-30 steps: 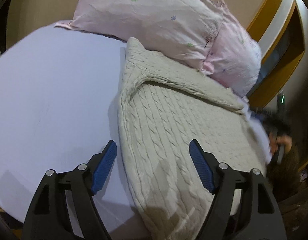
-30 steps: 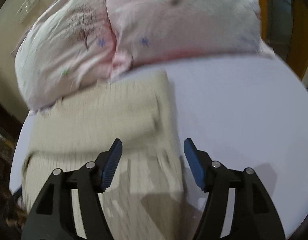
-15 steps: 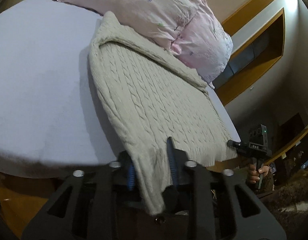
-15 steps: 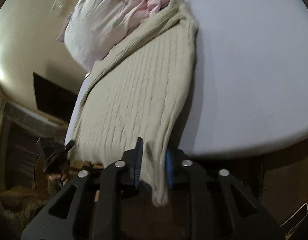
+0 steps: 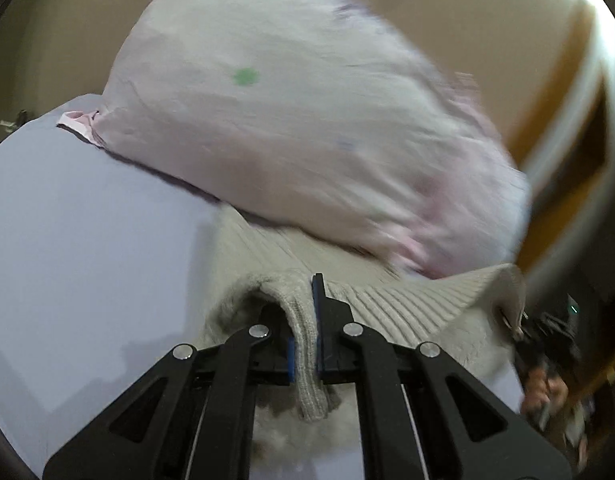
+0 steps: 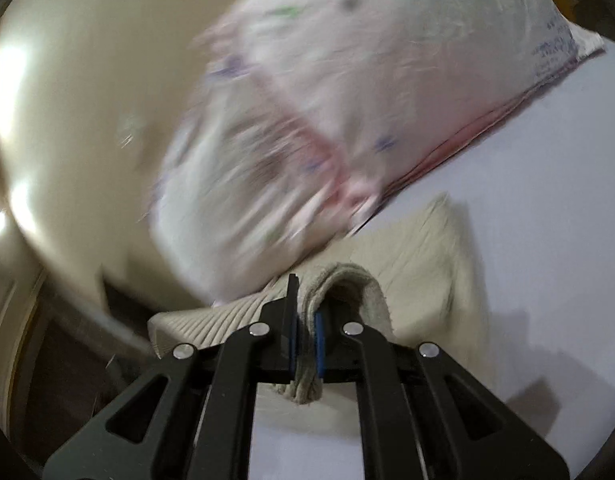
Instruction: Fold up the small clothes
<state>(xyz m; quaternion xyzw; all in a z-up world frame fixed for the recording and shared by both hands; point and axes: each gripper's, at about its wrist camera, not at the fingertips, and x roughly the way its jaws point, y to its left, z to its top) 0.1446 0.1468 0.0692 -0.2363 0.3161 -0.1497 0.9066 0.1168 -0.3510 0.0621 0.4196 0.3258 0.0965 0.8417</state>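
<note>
A beige cable-knit sweater (image 5: 407,304) lies on a pale lilac bed sheet (image 5: 75,240), its far end against the pillows. My left gripper (image 5: 303,320) is shut on one corner of its ribbed hem, which hangs down between the pads. My right gripper (image 6: 305,328) is shut on the other hem corner of the sweater (image 6: 419,256). Both corners are lifted and carried over the sweater toward the pillows, so the hem arches above the lower layer. The right wrist view is motion-blurred.
Two pale pink patterned pillows (image 5: 291,128) fill the far side of the bed, also seen in the right wrist view (image 6: 327,120). A beige wall and an orange-brown wooden frame (image 5: 563,128) stand behind. The sheet (image 6: 547,220) extends to the right.
Both grippers closed on the sweater's hem at the bed's near edge, then carried it up and forward toward the pillows, folding the sweater over itself.
</note>
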